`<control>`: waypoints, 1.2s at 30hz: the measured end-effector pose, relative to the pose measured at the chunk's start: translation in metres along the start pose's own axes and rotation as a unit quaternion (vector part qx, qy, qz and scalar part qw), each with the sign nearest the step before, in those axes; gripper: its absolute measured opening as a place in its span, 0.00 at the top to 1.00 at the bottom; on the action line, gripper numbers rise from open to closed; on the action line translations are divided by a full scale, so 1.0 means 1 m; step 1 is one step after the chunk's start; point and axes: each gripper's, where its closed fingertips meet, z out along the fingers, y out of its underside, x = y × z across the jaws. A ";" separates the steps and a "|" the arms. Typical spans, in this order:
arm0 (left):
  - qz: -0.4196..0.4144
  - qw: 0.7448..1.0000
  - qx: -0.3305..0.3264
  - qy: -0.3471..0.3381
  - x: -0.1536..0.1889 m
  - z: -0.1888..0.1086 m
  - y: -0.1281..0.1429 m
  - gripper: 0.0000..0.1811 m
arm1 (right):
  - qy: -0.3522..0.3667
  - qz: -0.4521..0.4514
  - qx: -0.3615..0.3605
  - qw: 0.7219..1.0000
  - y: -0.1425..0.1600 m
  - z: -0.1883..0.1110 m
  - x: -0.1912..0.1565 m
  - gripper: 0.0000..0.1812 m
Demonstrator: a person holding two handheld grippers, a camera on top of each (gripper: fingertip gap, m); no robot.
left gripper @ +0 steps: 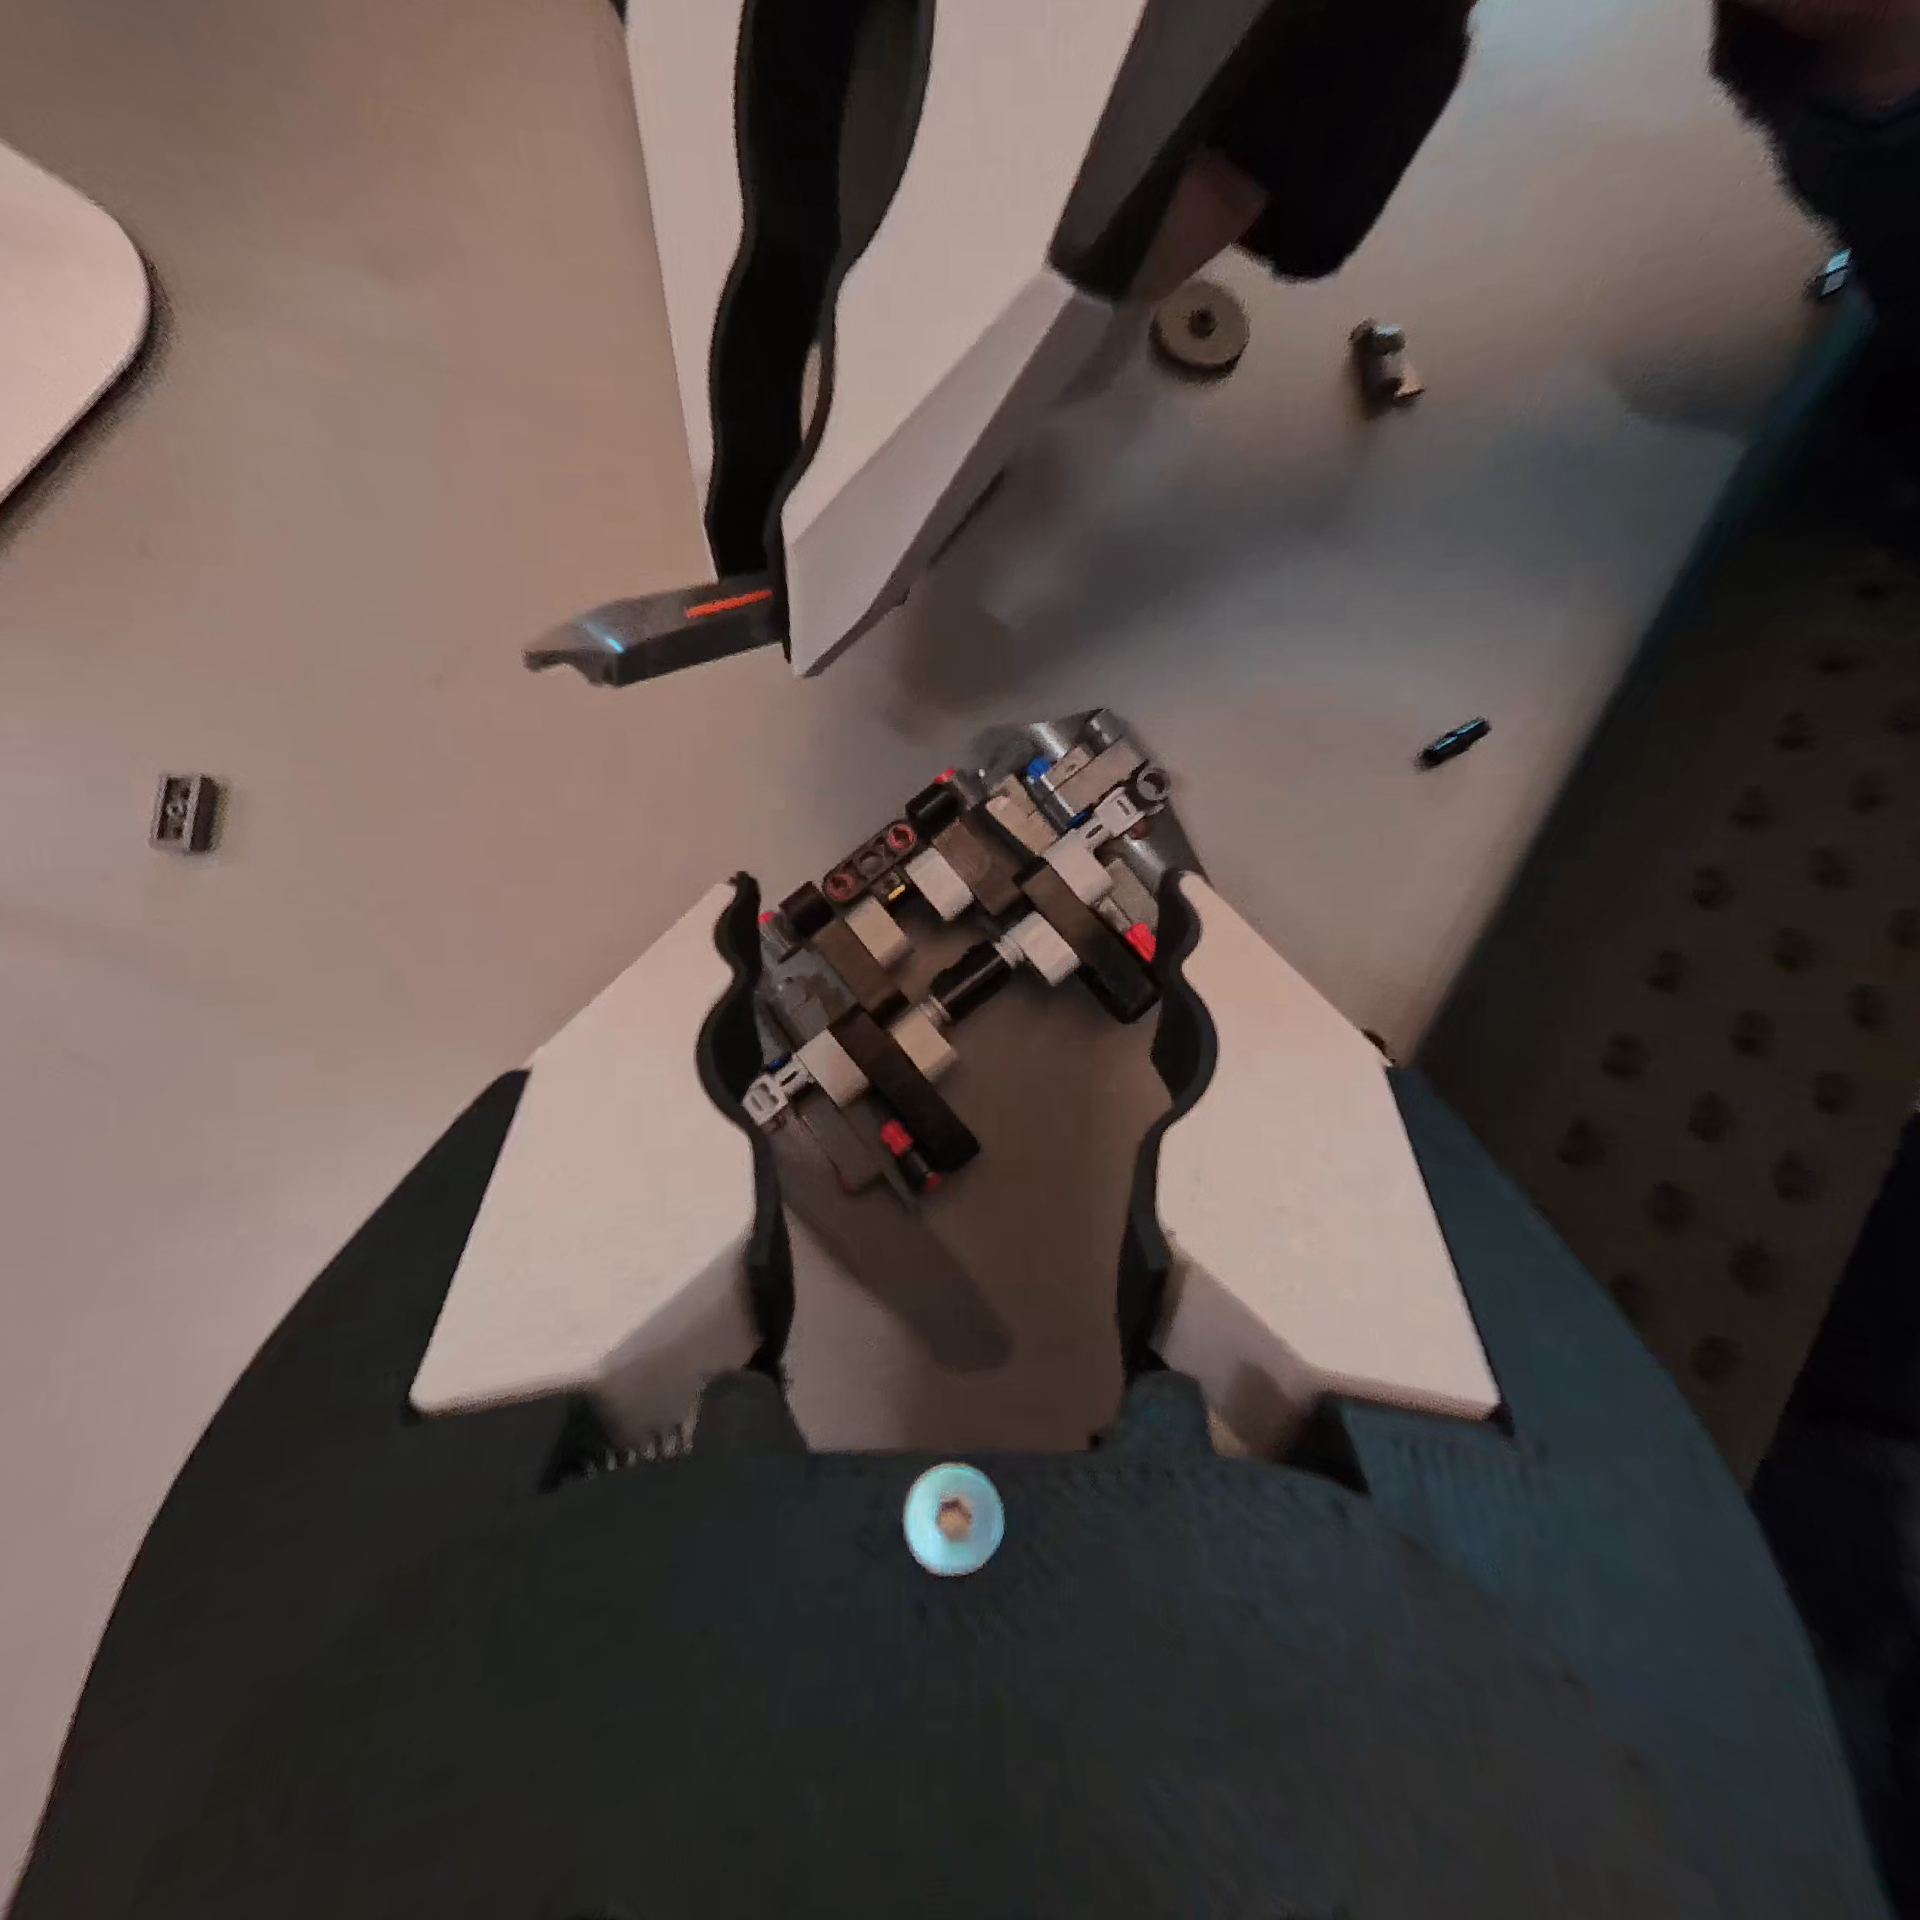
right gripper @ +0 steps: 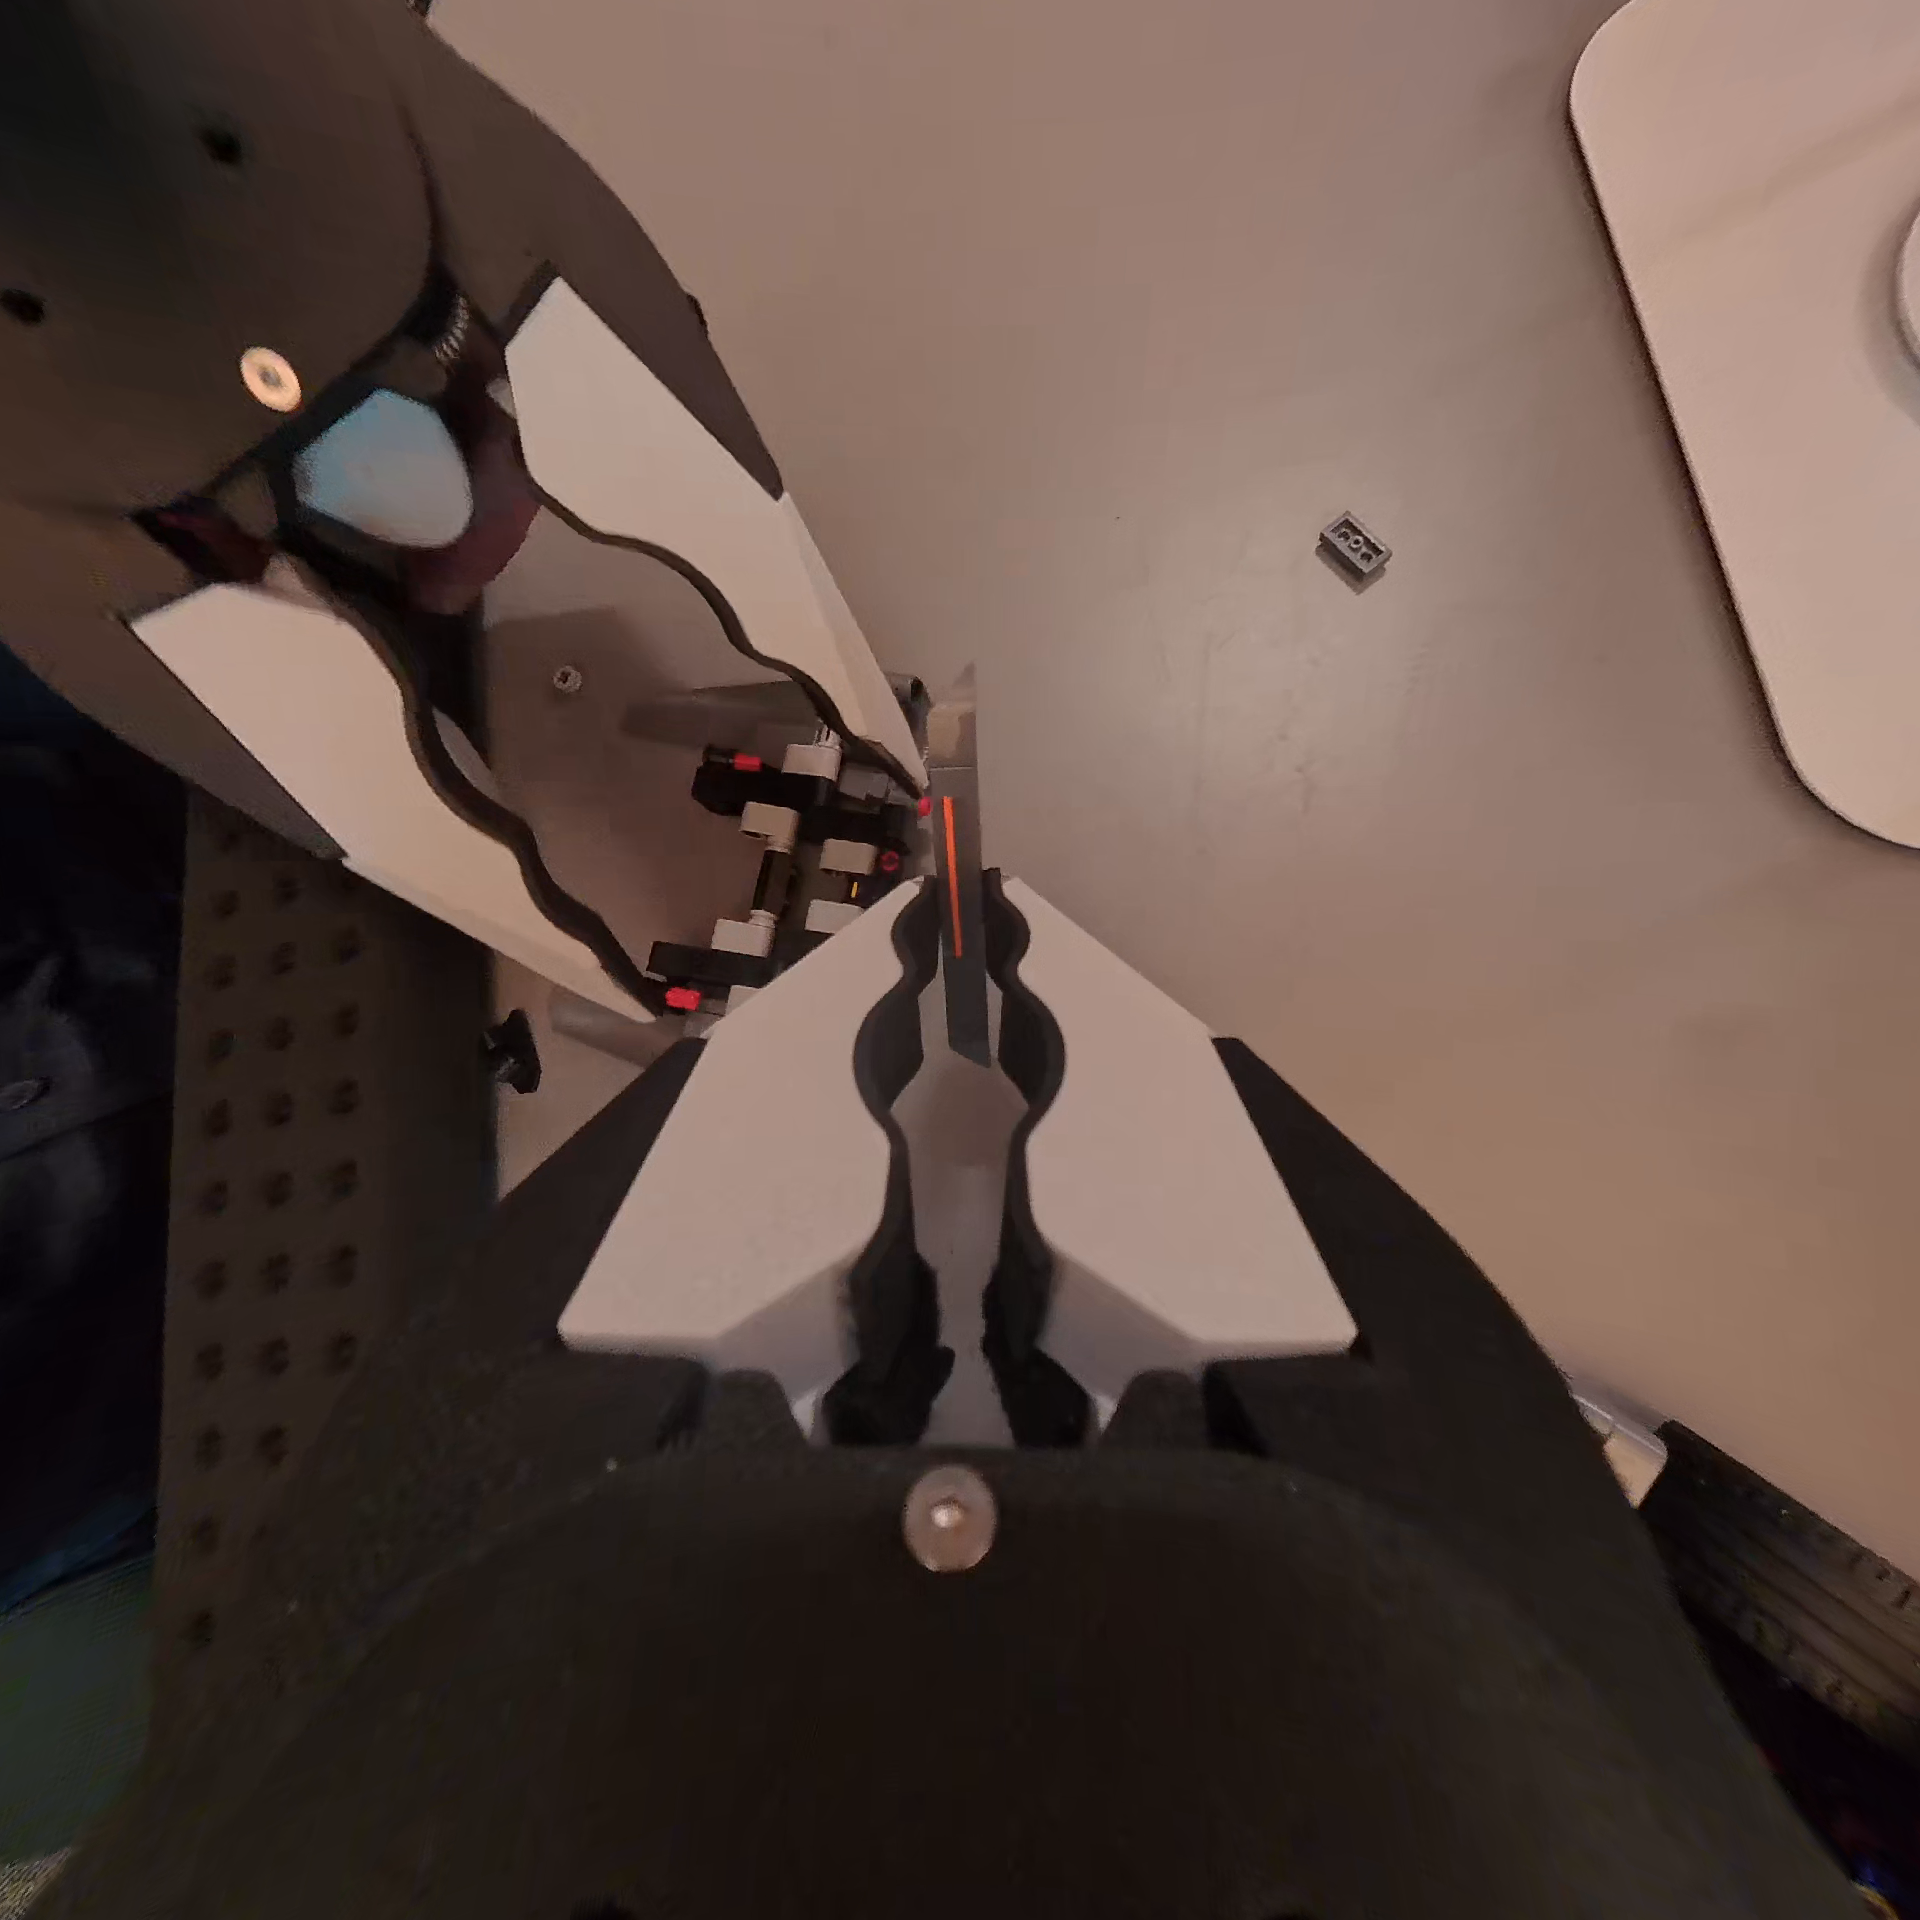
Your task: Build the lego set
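Left gripper (left gripper: 956, 935) spread wide around the lego assembly (left gripper: 966, 956) on the bench (left gripper: 364, 468) near its edge, right gripper (right gripper: 961, 883) pinching a dark grey panel piece (right gripper: 961, 935) with an orange stripe, small grey plate (right gripper: 1356, 545) lying loose well apart.

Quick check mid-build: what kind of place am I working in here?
Probably an office or meeting room rather than a workshop: a plain white table, patterned carpet beside it, and loose lego pieces around the half-built model. The right gripper holds a dark panel.
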 end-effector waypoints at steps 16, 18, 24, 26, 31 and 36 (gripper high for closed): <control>-0.023 0.999 -0.038 0.002 -0.012 0.020 0.012 0.58 | 0.000 0.000 0.024 1.000 -0.005 -0.010 -0.001 0.97; 0.000 0.999 -0.033 -0.017 -0.019 0.018 0.010 0.58 | -0.001 0.004 0.026 1.000 -0.005 -0.011 -0.001 0.97; 0.077 0.993 0.011 -0.086 -0.028 0.006 -0.008 0.58 | -0.029 0.021 0.038 0.999 -0.006 -0.017 -0.005 0.97; 0.126 0.984 0.036 -0.120 -0.027 -0.002 -0.019 0.58 | -0.039 0.026 0.042 0.998 -0.007 -0.020 -0.008 0.97; 0.242 0.946 0.063 -0.206 -0.025 -0.019 -0.033 0.58 | -0.070 0.038 0.062 0.995 -0.012 -0.030 -0.015 0.97; 0.316 0.914 0.092 -0.235 -0.014 -0.025 -0.038 0.58 | -0.129 0.067 0.084 0.986 -0.017 -0.038 -0.029 0.97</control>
